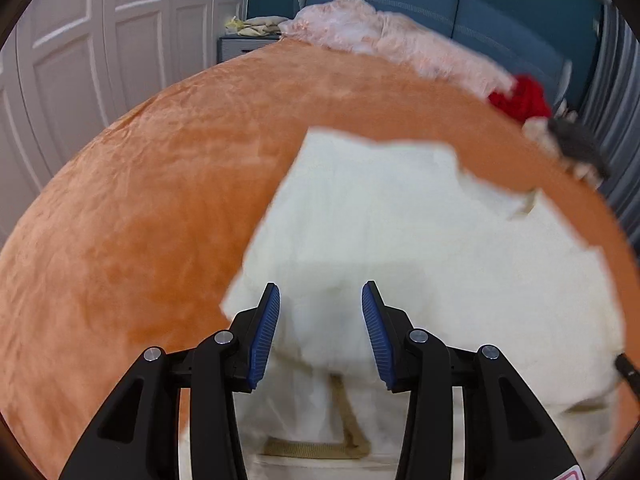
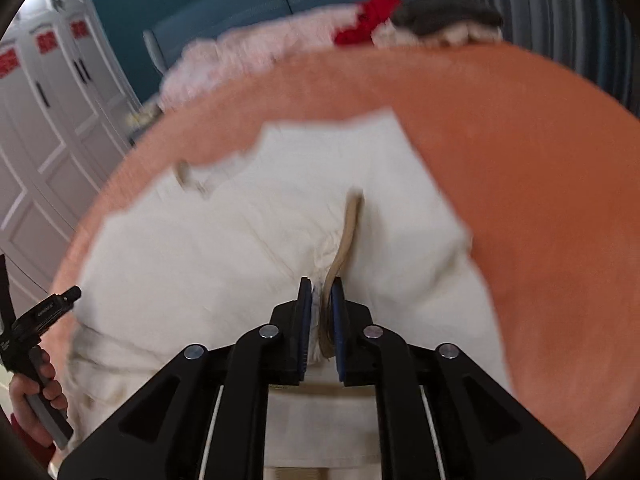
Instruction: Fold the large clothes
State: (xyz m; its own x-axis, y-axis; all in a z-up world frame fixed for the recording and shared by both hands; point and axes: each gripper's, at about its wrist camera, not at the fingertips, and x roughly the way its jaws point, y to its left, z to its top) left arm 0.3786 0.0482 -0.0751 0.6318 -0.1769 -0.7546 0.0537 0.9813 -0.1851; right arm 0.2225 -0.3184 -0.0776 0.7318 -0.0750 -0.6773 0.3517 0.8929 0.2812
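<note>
1. We found the right gripper [image 2: 321,288] pinching a bunched edge of the cream garment [image 2: 248,240], with a tan trim strip [image 2: 349,224] caught between the blue pads [image 2: 305,312]. The cloth rose in a ridge from the jaws.

2. We found the left gripper [image 1: 321,300] spread wide, with its pads [image 1: 266,332] held above the same cream garment [image 1: 400,240] and nothing between them. Whether the tips touched the cloth could not be determined from its view.

3. We noted the left hand [image 2: 38,396] on its handle at the lower left edge of the right wrist view.

4. The garment lay mostly flat on the orange bed cover [image 1: 140,200], with a ragged far edge and a small tab turned up near one corner.

5. Beyond it, near the headboard, we saw a pink blanket [image 1: 384,36], a red item [image 1: 520,98] and a grey item [image 2: 444,16], all well apart from the work.

6. We judged the step in hand to be a fold led by the right grip. To do it well, the left gripper should close on a matching edge before any lift, so that both sides travel level.

7. We advise keeping the trim fully seated in the pads; a shallow bite on bunched cloth could slip and skew the fold line.
</note>
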